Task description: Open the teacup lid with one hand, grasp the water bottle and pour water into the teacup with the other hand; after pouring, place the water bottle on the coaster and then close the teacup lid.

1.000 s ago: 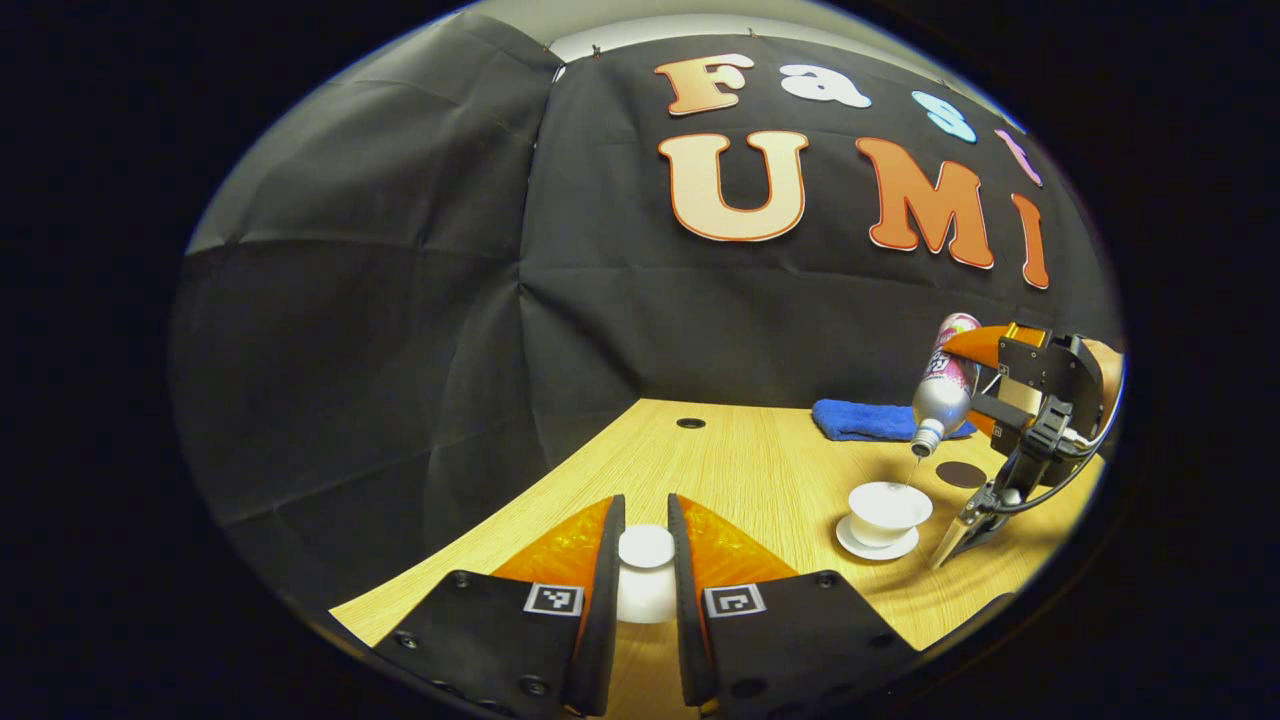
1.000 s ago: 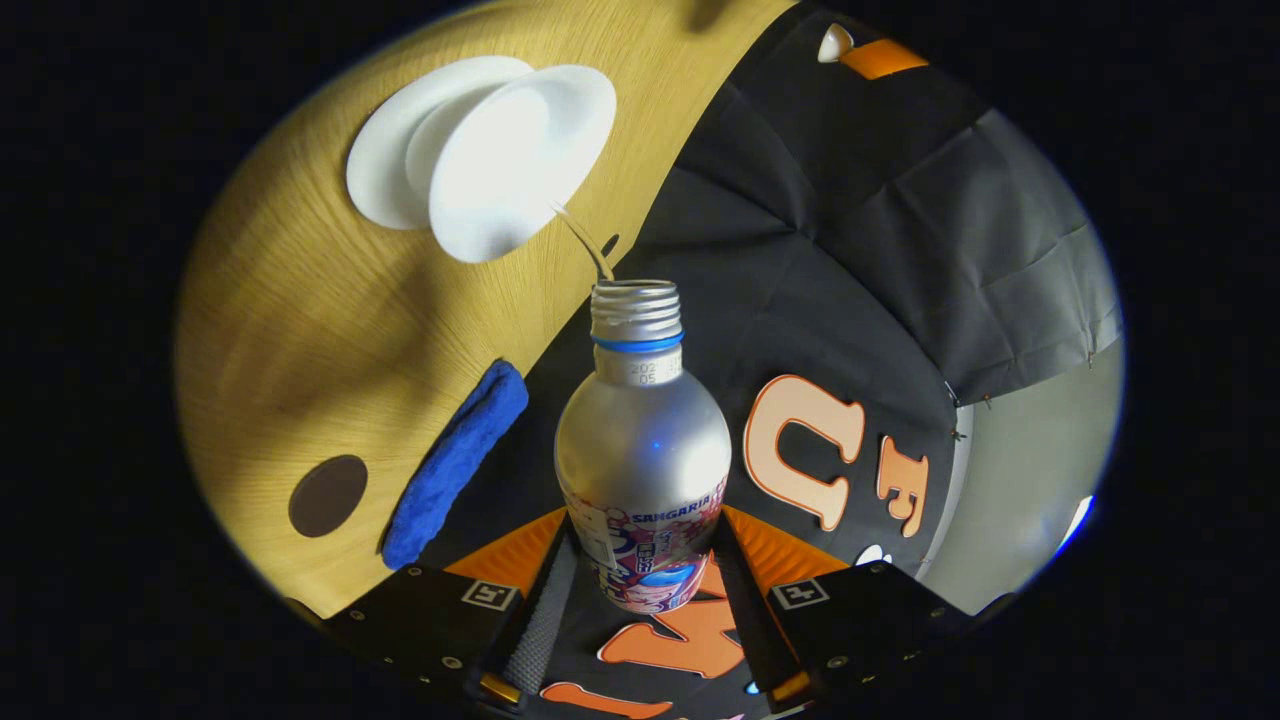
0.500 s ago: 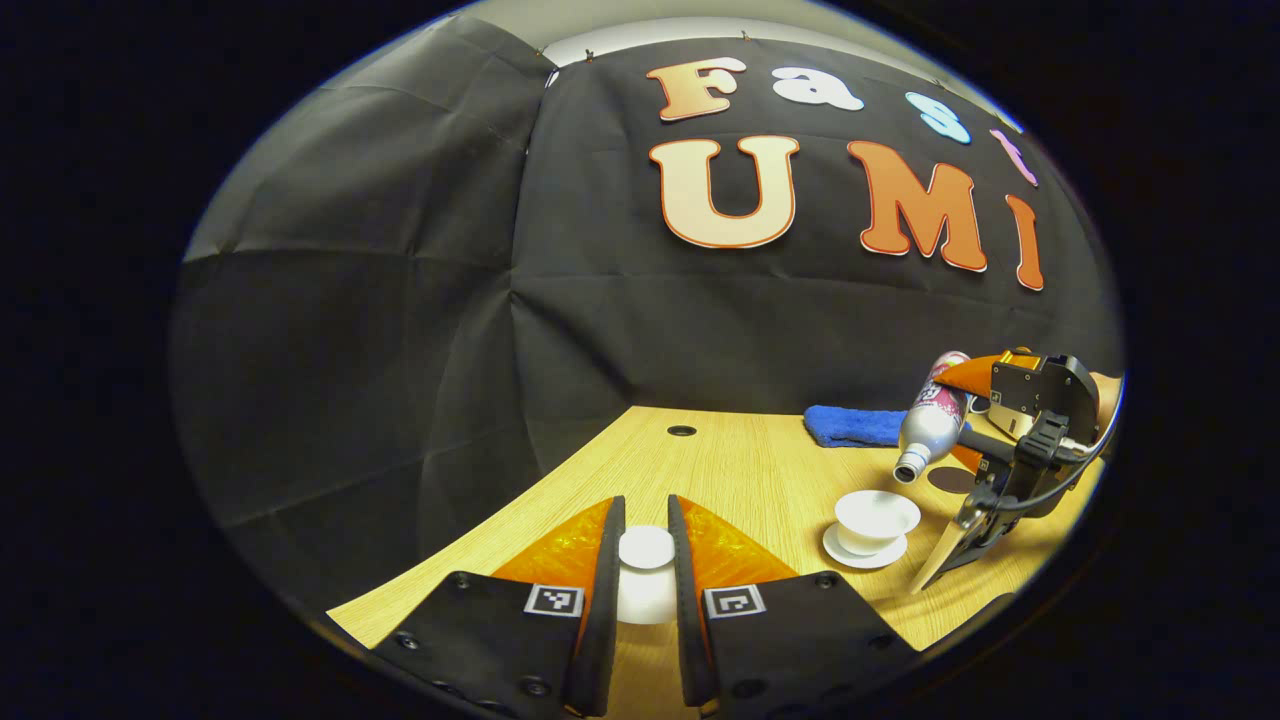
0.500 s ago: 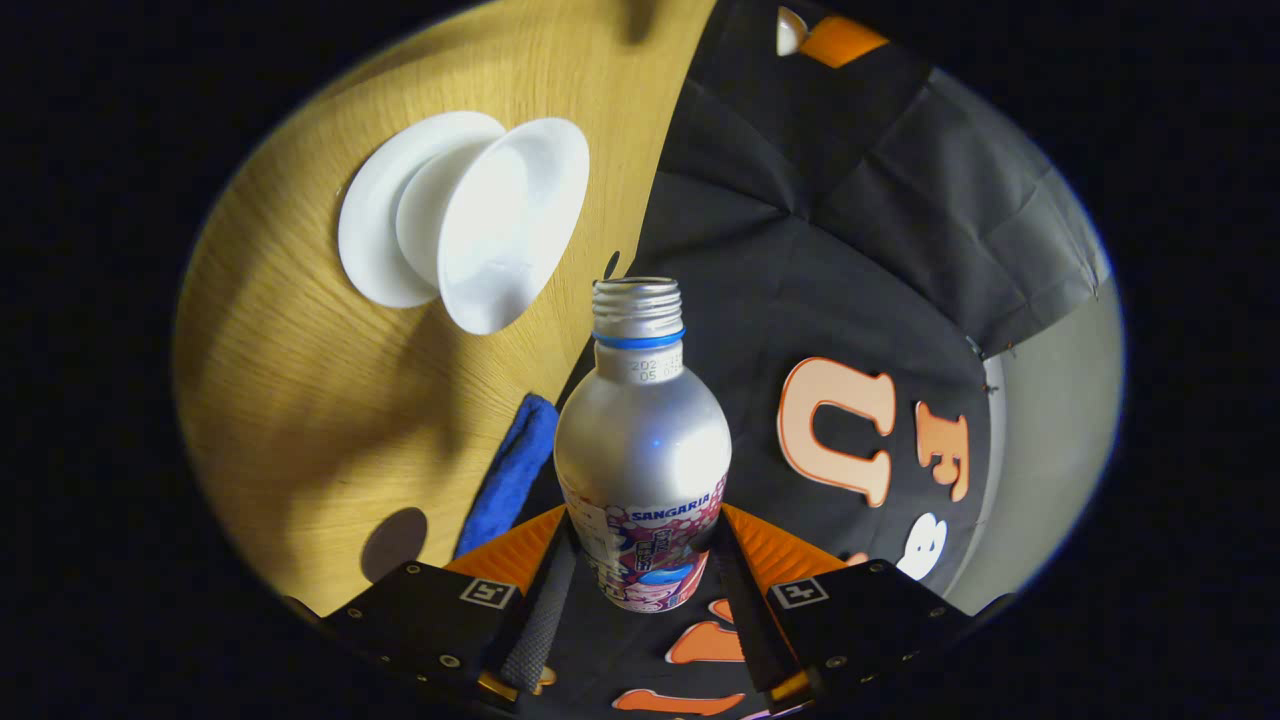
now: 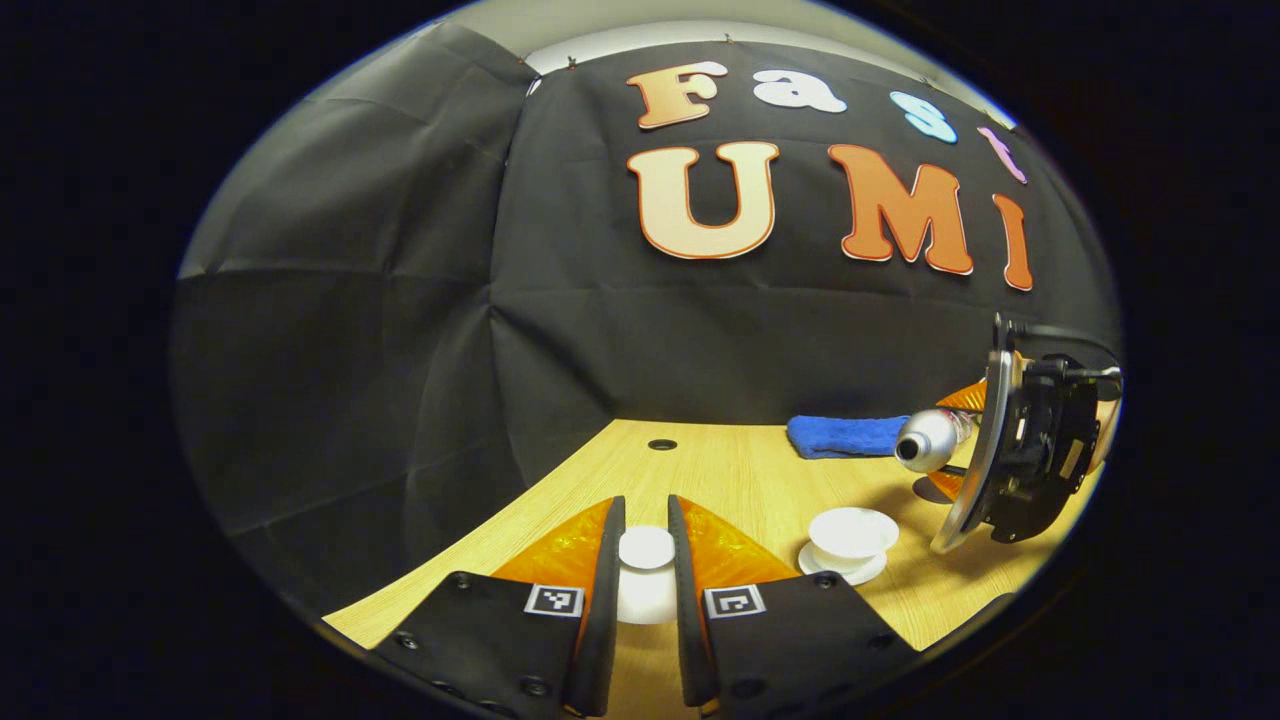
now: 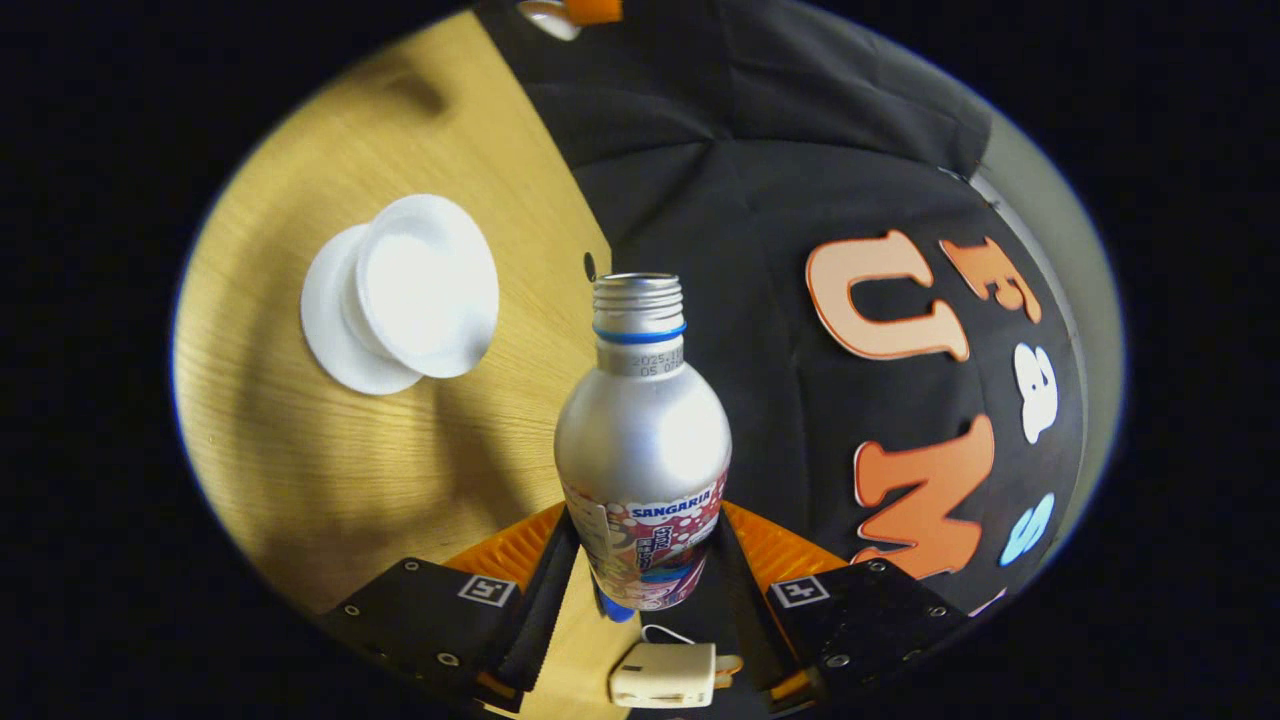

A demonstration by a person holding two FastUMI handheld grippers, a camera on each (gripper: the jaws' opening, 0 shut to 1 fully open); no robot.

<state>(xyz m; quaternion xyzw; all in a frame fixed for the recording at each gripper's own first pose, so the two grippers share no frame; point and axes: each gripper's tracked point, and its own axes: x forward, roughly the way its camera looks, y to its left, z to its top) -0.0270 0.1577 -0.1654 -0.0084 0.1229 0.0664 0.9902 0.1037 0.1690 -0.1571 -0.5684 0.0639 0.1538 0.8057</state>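
The left gripper [image 5: 646, 570] fingers clamp the round white teacup lid [image 5: 646, 548]. The right gripper [image 6: 645, 575] fingers clasp the uncapped silver metal water bottle [image 6: 642, 440], tilted above the wood-grain bench [image 5: 730, 470] beside the open white teacup [image 5: 853, 530] on its saucer [image 5: 842, 566].

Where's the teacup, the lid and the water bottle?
teacup [image 5: 852, 530]: left gripper view, on its rim.
lid [image 5: 646, 548]: left gripper view, on its top knob.
water bottle [image 6: 642, 430]: right gripper view, on its silver shoulder.
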